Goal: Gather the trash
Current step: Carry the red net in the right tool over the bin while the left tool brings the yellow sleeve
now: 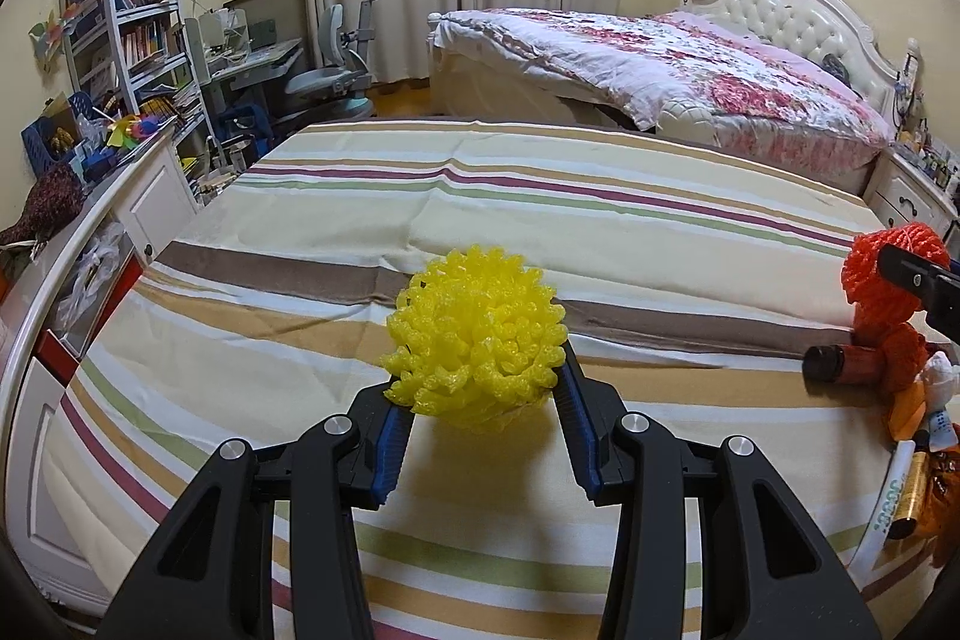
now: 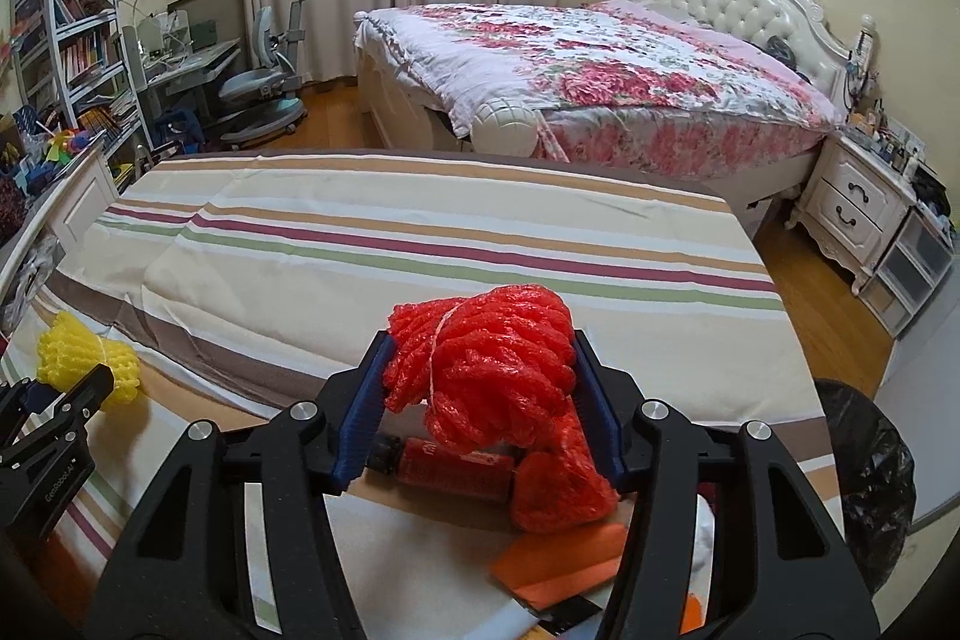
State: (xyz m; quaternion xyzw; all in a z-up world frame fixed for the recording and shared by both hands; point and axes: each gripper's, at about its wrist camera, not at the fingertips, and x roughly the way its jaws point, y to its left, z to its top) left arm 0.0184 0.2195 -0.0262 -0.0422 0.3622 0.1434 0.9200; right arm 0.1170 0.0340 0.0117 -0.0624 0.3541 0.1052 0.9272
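Striped bedsheet (image 1: 540,232); left fingers (image 1: 480,400) pinch yellow net (image 1: 477,334), right fingers (image 2: 480,400) red net (image 2: 486,370).

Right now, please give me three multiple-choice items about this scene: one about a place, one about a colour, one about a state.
1. Where does the black-lined bin stand?
A. on the striped bed
B. on the floor, right of the striped bed
C. on the desk

2. What colour is the foam net at the left gripper?
A. yellow
B. blue
C. white

3. The right gripper is:
A. wide open, nothing between the pads
B. closed on the red foam net
C. out of view

Key: B, it shows beside the bed edge; A, plainly yellow; B, both pads press the net.
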